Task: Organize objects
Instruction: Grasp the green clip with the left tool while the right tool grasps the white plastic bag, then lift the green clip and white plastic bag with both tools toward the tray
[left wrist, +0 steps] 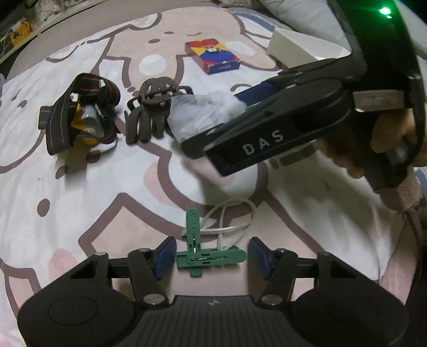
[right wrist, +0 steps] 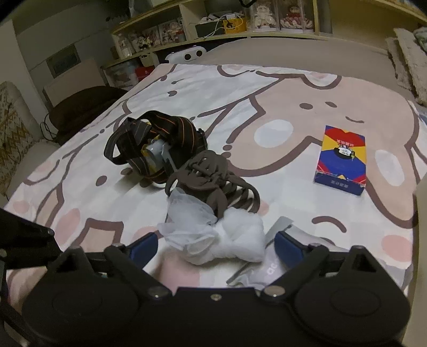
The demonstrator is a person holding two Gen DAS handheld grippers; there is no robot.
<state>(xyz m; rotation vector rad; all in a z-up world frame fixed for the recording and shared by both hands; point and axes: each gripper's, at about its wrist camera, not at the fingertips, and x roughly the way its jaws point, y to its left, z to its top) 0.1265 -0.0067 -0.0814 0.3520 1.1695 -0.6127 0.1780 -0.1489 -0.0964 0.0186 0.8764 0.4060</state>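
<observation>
Green clothespins (left wrist: 204, 256), two of them crossed, lie between the spread blue pads of the left tool (left wrist: 210, 257) in the left wrist view, touching neither pad, with a looped white cable (left wrist: 234, 224) just behind them on the bed (left wrist: 80, 186). Farther up the cartoon-printed cover, the right tool (left wrist: 240, 100) reaches in from the right, its black body lettered "DAS" and a green light glowing on its mount; its tips sit at a white gauze bow (left wrist: 202, 114), though whether the pads press the fabric cannot be told here. Left of the bow lie a brown claw hair clip (left wrist: 152, 112) and, beyond it, a headlamp (left wrist: 80, 114) wrapped in its black, orange-striped strap. A colourful small box (left wrist: 213, 56) and a white box (left wrist: 301, 48) lie farther back, well apart from the rest, with bare cover between. From the right wrist view, the right tool (right wrist: 216, 245) stands wide, the white gauze bow (right wrist: 221, 237) resting between its pads without being gripped, the hair clip (right wrist: 213, 184) touching the bow's far edge and the headlamp (right wrist: 157, 149) just behind. The box (right wrist: 341, 160), its print too small to read, sits alone to the right, and cluttered shelves (right wrist: 213, 24) run past the bed's far edge.
</observation>
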